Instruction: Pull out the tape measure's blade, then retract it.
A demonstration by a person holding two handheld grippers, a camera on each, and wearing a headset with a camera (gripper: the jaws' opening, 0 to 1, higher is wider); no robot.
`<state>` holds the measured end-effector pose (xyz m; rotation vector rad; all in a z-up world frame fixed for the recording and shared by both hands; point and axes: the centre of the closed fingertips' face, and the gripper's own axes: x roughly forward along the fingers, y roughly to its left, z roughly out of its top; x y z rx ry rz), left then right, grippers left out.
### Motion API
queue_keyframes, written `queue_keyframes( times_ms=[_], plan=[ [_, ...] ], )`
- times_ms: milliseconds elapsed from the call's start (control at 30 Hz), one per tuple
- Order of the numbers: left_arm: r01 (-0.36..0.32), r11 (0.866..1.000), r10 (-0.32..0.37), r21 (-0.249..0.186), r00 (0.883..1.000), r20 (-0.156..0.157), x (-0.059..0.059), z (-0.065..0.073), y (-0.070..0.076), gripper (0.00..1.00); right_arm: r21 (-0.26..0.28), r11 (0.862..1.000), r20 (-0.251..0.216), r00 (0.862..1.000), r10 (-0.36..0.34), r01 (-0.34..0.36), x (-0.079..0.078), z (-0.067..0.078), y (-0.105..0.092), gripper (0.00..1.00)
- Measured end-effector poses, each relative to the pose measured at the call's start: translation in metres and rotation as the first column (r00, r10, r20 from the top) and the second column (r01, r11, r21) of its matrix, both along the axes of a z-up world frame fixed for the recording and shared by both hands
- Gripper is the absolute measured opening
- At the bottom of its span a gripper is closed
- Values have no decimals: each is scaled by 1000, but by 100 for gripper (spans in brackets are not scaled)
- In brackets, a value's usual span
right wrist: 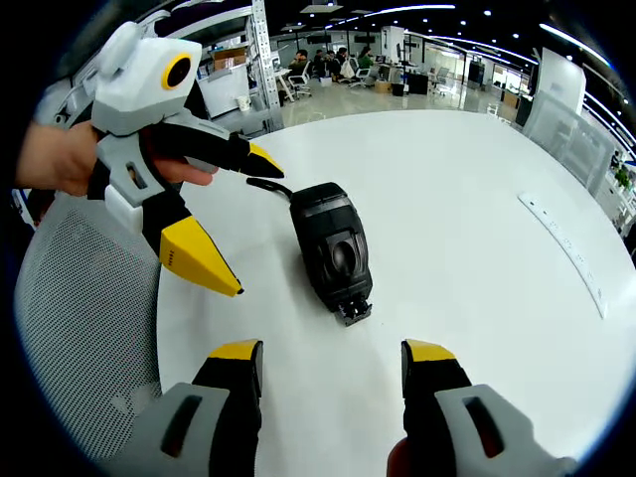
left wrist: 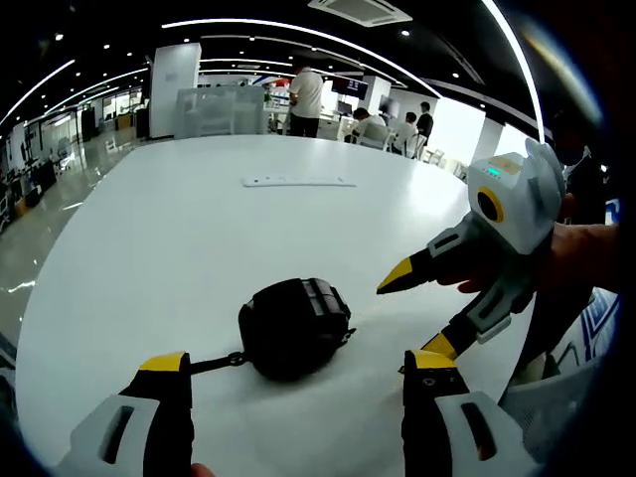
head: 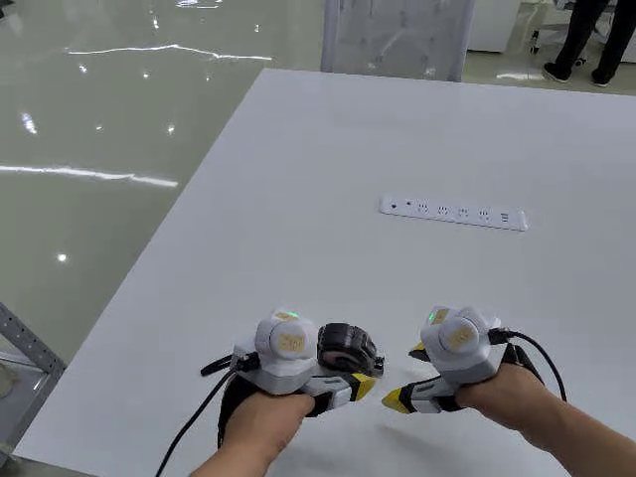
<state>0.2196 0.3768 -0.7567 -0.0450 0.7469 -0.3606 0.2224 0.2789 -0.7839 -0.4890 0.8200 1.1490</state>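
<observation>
The black tape measure (right wrist: 333, 248) lies on the white bench (head: 298, 199) between the left gripper (left wrist: 296, 366) and the right gripper (right wrist: 333, 350), gripped by neither. The 2 pairs of jaws stand wide apart, holding nothing.

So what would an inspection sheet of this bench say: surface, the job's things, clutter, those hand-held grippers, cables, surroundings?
Surface: white table, smooth and mostly bare.
Job's things: black tape measure lying on the table between the two grippers, blade not pulled out.
Clutter: white power strip farther back on the table.
Grippers: left hand-held gripper open; right hand-held gripper open; neither touches the tape measure.
Cables: a black cable trails from the left gripper toward the near edge; another black cable loops from the right one.
Surroundings: glossy floor; people in the open room beyond.
</observation>
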Motion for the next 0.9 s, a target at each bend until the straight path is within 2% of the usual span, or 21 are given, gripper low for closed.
queue_keyframes(
  times_ms=[133,367,633,800,900],
  plan=[
    [10,1000,-10,9,1000,-8,-9,2,0,86,32,998,6,999,-45,45,-4,12,-4,58],
    [42,999,-42,31,999,19,-19,15,-1,89,53,995,27,996,-85,83,-12,26,-18,64],
    [45,998,-47,47,998,30,-32,25,5,91,90,987,48,990,-134,129,-21,48,-31,67],
    [63,997,-65,49,997,47,-40,33,9,93,118,979,44,984,-173,167,-32,56,-39,71],
    [78,996,-80,48,996,47,-47,37,9,93,132,972,37,979,-202,195,-40,61,-45,73]
  ],
)
